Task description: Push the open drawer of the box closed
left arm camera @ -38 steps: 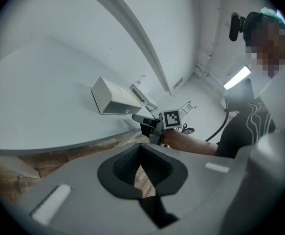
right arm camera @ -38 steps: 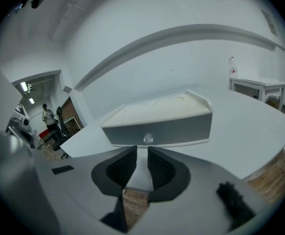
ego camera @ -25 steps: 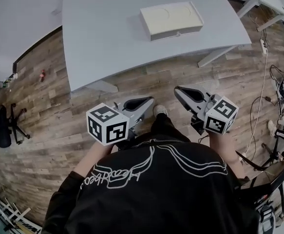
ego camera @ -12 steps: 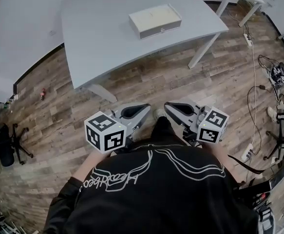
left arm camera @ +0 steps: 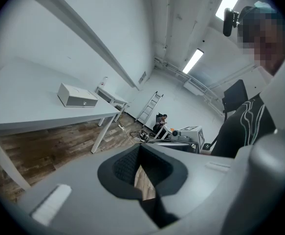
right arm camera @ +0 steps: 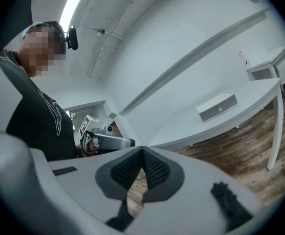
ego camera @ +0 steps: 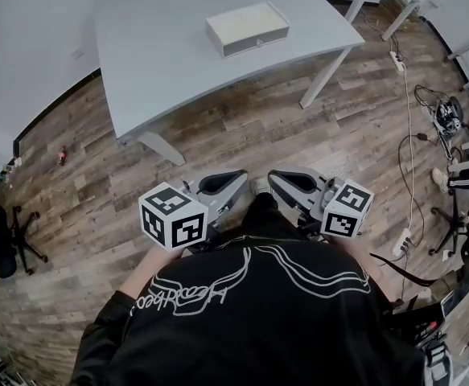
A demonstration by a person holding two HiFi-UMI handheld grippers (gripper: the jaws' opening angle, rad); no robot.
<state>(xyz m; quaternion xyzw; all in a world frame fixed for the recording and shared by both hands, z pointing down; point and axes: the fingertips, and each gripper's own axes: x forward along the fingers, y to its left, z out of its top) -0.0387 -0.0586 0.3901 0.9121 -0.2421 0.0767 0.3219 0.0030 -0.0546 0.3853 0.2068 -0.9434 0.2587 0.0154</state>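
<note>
Well beyond right tool [ego camera: 278,177], box [ego camera: 247,29]

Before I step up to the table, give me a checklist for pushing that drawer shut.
1. Box stands on the table, in view: ok.
2. Drawer open: cannot tell, too small from here.
3. Left gripper empty, jaws together: ok.
4. Right gripper empty, jaws together: ok.
5. Grippers near the box: not ok; both are held at the body, with bare floor between them and the table.
</note>
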